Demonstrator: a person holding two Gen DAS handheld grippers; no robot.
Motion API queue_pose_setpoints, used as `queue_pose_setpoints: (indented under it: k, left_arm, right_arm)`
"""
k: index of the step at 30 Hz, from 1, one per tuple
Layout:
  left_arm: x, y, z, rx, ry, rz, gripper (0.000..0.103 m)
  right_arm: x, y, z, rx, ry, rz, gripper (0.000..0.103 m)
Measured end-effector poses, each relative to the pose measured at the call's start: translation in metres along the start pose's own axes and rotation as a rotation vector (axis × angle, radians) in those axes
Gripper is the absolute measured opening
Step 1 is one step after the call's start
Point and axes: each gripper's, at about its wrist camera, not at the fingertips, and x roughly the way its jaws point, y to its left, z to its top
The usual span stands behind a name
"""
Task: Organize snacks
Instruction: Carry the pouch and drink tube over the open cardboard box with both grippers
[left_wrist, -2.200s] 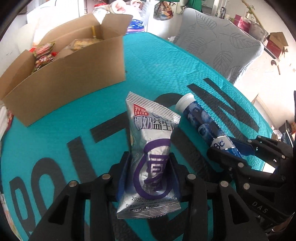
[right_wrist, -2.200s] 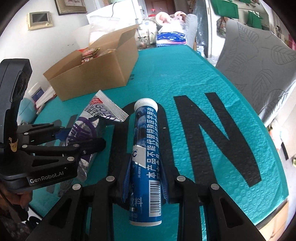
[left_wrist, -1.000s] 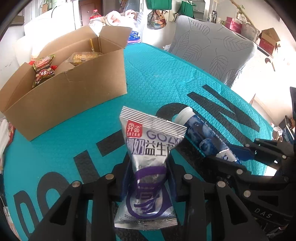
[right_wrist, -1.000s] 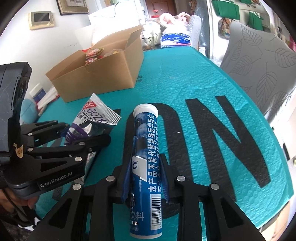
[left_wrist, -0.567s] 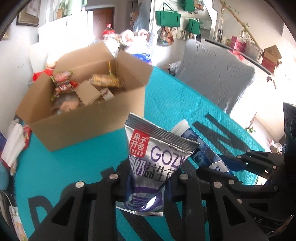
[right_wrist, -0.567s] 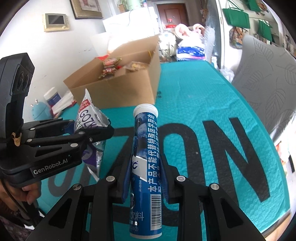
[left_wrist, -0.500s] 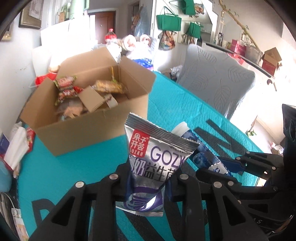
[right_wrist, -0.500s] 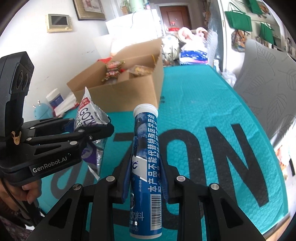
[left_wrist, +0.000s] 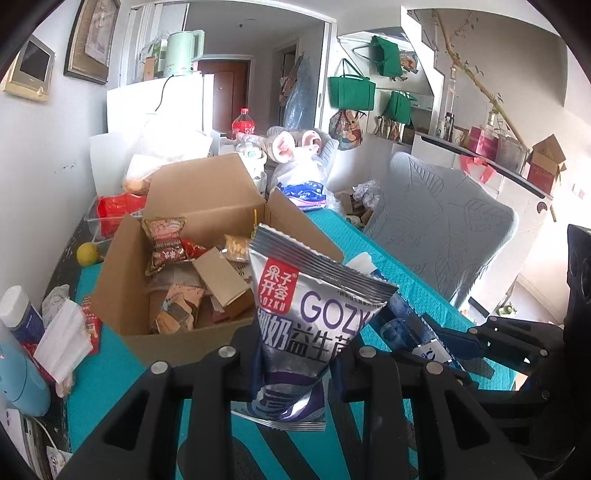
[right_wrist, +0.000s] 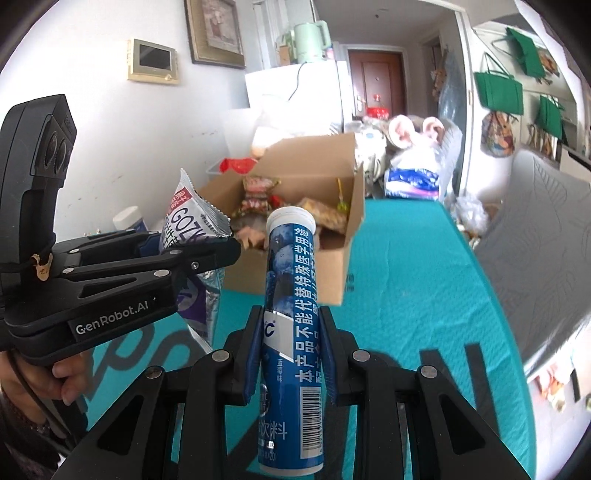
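a cluttered living room: white walls with a framed picture (right_wrist: 213, 31) and a small wall screen (right_wrist: 152, 59), a white fridge (left_wrist: 159, 103) with a pale green kettle (left_wrist: 183, 51) on top, a brown door behind it, and green tote bags (left_wrist: 351, 88) hanging on the right wall. a red-capped cola bottle (left_wrist: 242, 123) and a plush toy with pink ears (left_wrist: 295, 142) sit past the far end of the table. the table (right_wrist: 413, 266) is covered with a teal bubble-textured sheet printed with big black letters; a grey chair with a leaf pattern (left_wrist: 443, 229) stands at its right side.

an open cardboard box (left_wrist: 207, 206) rests on the teal sheet near the far left, part-filled with snack packets, a red one on top.

the left gripper (left_wrist: 297, 360) is closed on a silver and purple snack pouch (left_wrist: 314, 314), pinching it at its lower half and holding it upright in the air, in front of the box. the pouch reads "gozk…" in purple, with a red square of white chinese characters and more chinese text below.

the right gripper (right_wrist: 291, 343) is clamped on a blue tube (right_wrist: 291, 314) with a white cap, held off the table and pointing toward the box. the tube carries blueberry art, a column of white chinese characters and a barcode near its bottom. seen from the right wrist, the left gripper's black body is marked "genrobot.ai", and a hand (right_wrist: 55, 376) grips its handle.
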Motion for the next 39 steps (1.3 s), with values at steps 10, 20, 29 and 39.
queue_pose_setpoints:
  k: [10,20,29,39]
  left_arm:
    - [-0.009,0.017,0.065,0.031,-0.135,0.040,0.028]
    - [0.015,0.053,0.115,-0.010,-0.206,0.056,0.028]
    - [0.059,0.098,0.134,-0.068,-0.219,0.126,0.028]
    - [0.109,0.129,0.115,-0.111,-0.122,0.164,0.028]
  right_arm:
    - [0.003,0.011,0.064,-0.074,-0.118,0.068,0.028]
    - [0.038,0.005,0.124,-0.120,-0.164,0.095,0.028]
    - [0.086,0.001,0.157,-0.142,-0.167,0.117,0.028]
    - [0.156,-0.016,0.168,-0.098,-0.094,0.151,0.028]
